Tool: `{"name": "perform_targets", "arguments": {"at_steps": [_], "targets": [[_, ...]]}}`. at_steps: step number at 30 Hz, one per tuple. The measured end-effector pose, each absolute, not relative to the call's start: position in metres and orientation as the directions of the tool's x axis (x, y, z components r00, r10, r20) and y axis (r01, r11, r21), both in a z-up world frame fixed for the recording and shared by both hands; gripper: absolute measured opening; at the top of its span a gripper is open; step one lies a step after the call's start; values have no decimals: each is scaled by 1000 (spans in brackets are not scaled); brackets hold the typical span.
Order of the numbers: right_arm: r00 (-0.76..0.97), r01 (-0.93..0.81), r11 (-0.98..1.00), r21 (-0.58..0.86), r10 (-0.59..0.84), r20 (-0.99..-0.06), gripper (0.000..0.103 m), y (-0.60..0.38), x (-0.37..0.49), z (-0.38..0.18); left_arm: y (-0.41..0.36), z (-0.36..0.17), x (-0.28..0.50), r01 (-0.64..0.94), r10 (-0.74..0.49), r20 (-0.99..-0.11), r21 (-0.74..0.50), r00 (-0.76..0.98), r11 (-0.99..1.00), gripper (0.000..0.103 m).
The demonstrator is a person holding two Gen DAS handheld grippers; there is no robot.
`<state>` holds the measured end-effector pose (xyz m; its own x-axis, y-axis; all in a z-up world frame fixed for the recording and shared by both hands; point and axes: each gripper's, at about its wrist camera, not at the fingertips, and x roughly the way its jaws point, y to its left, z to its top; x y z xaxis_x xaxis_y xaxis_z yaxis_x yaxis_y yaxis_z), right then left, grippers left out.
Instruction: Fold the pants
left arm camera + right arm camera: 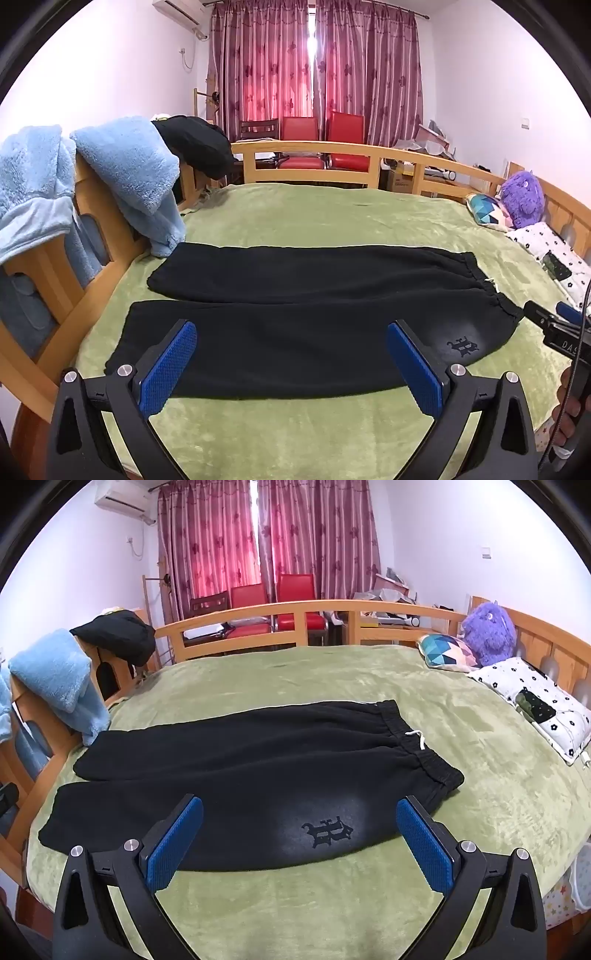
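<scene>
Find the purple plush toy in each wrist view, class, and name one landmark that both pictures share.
Left wrist view: the purple plush toy sits at the far right, by the wooden headboard.
Right wrist view: the toy is upper right, against the headboard.
Shared landmark: the geometric-patterned cushion lying just left of the toy.

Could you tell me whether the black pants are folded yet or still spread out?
Spread out: the black pants lie flat, both legs side by side.
</scene>
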<state>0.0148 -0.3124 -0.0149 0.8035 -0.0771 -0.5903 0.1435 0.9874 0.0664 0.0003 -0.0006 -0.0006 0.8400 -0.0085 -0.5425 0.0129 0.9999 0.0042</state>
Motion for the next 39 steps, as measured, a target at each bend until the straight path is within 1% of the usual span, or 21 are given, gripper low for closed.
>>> {"name": "perform_targets", "arguments": {"at_steps": [1, 2, 7, 11, 39], "targets": [[802, 143, 988, 62, -79, -592, 103, -312, 15, -15, -2, -1, 1, 14, -9, -544, 5, 839, 1000, 103], [802, 144, 988, 60, -80, -592, 103, -312, 15, -15, 2, -1, -1, 7, -20, -532, -26, 846, 1000, 103], [805, 147, 987, 60, -84, -588, 103, -312, 14, -16, -1, -2, -3, 3, -8, -523, -10, 852, 1000, 103], [806, 149, 987, 62, -85, -586, 103, -313, 19, -6, 2, -4, -3, 6, -23, -536, -33, 844, 999, 103], [813, 154, 986, 61, -92, -575, 103, -310, 15, -5, 7, -5, 1, 4, -32, -565, -52, 824, 999, 103]]}}
